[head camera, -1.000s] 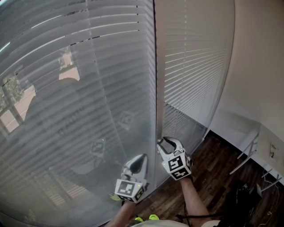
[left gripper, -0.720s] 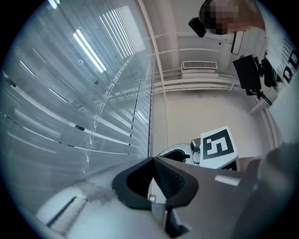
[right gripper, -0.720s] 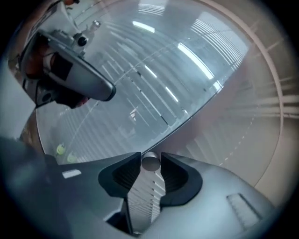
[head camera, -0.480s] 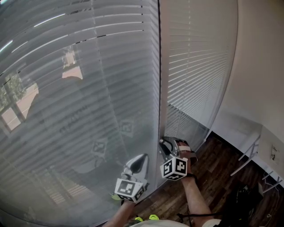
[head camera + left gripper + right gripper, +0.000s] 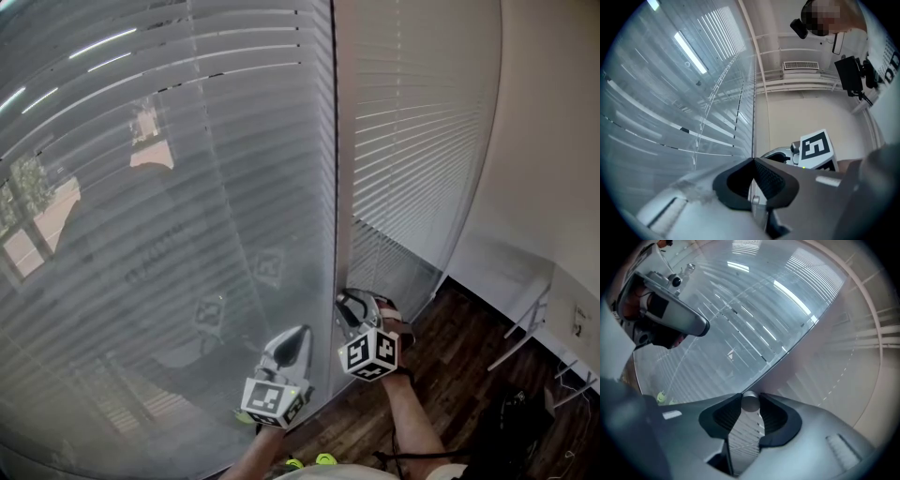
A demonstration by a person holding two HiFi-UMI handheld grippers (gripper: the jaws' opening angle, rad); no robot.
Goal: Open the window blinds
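Window blinds (image 5: pixel 169 206) hang ahead, their wand (image 5: pixel 750 403) clamped between the fingers (image 5: pixel 724 420) of the right gripper (image 5: pixel 750 399); left gripper (image 5: pixel 753 161) fingers pressed together, empty, beside the slats.

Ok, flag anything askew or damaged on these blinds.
A few slats near the top of the grey slatted left blind sit unevenly: bright slits and short dark gaps break its otherwise closed face. Nothing else stands out.

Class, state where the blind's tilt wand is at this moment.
The wand is clamped in the right gripper, low at the head view's centre, beside the frame post between the two blinds, right of the left gripper.
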